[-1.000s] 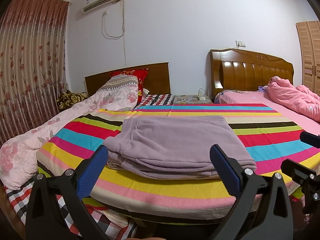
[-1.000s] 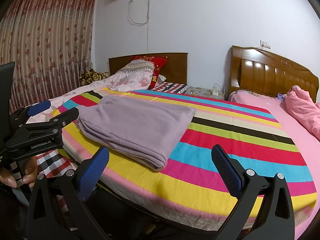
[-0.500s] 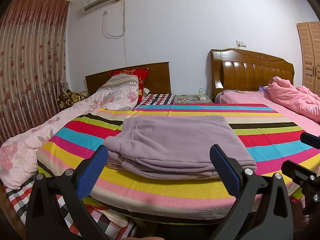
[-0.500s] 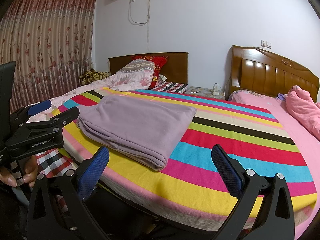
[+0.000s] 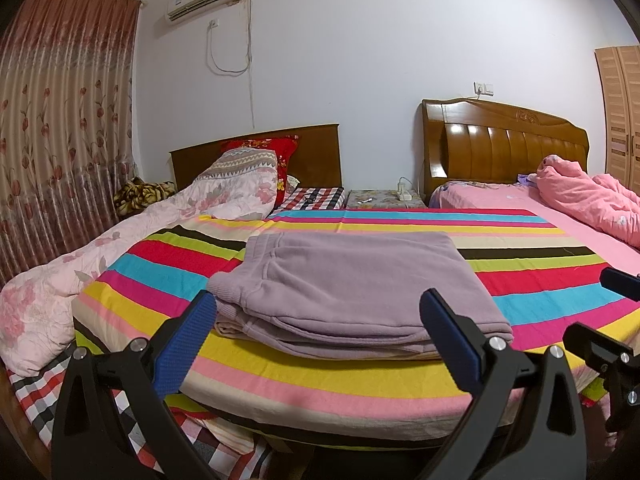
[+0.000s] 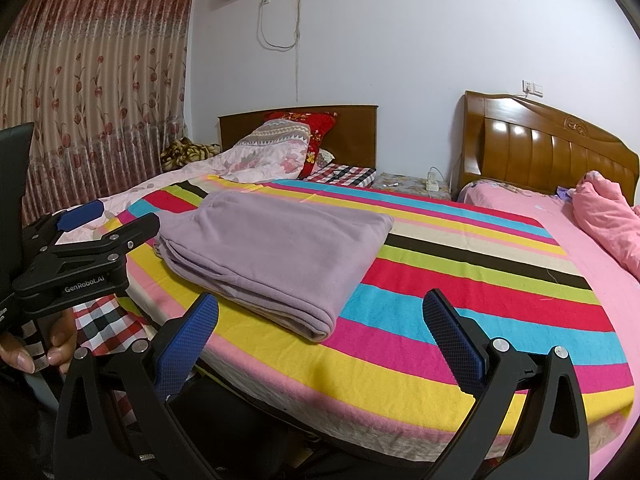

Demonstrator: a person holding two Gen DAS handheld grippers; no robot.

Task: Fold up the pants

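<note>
Only rightward — left gripper (image 6: 86, 224) beside folded pants (image 6: 276, 248).

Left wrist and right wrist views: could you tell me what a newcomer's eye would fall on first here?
First comes the bright rainbow-striped blanket spread over the near bed, with the folded lilac fleece pants lying flat on its left half. Next, the open left gripper and open right gripper with blue pads, both short of the bed's near edge. Behind, a crumpled pink quilt lies on the right-hand bed.
</note>
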